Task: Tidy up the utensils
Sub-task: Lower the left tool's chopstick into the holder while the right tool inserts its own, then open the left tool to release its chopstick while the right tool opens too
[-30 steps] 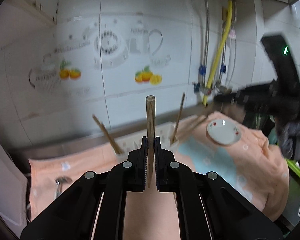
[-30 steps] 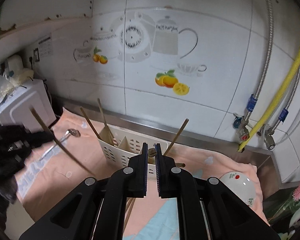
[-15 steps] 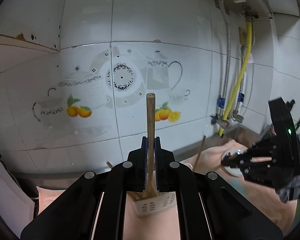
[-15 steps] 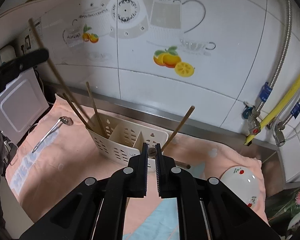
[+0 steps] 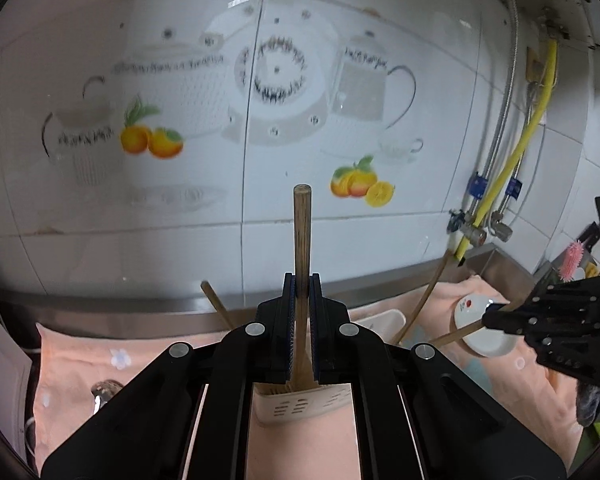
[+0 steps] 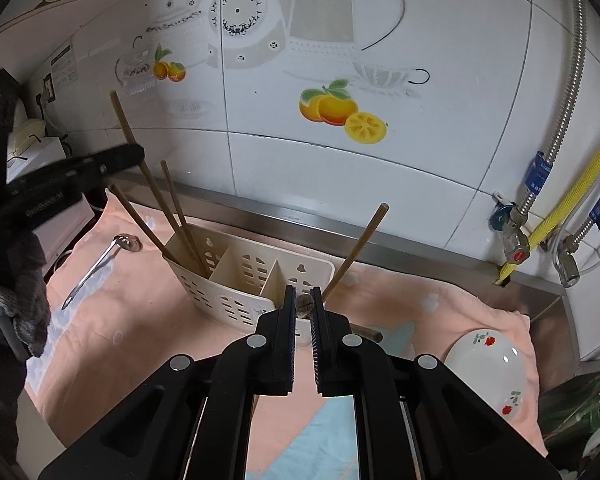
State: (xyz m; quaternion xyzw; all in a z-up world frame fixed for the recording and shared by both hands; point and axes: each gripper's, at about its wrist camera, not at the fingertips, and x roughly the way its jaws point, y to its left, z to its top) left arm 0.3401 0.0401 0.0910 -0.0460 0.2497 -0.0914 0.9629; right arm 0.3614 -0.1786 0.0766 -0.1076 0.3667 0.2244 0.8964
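My left gripper (image 5: 302,280) is shut on a wooden chopstick (image 5: 302,232) that stands upright between its pads. In the right wrist view this left gripper (image 6: 138,152) holds that chopstick (image 6: 126,124) slanting down into the left compartment of the cream utensil holder (image 6: 236,276), beside two other chopsticks (image 6: 180,216). Another chopstick (image 6: 358,248) leans in the right compartment. My right gripper (image 6: 303,294) is shut on a chopstick seen end-on (image 6: 304,305), just in front of the holder. From the left wrist view the right gripper (image 5: 486,318) grips its chopstick (image 5: 456,334) near the holder's right end.
A metal spoon (image 6: 100,264) lies on the peach cloth (image 6: 132,336) left of the holder. One more chopstick (image 6: 366,334) lies behind my right fingers. A small flowered dish (image 6: 488,368) sits at the right. Tiled wall, steel ledge and pipes (image 6: 540,224) stand close behind.
My left gripper has carried its chopstick rightwards over to the holder, and its lower end now sits in the left compartment. The right gripper dropped closer to the holder, then held still.
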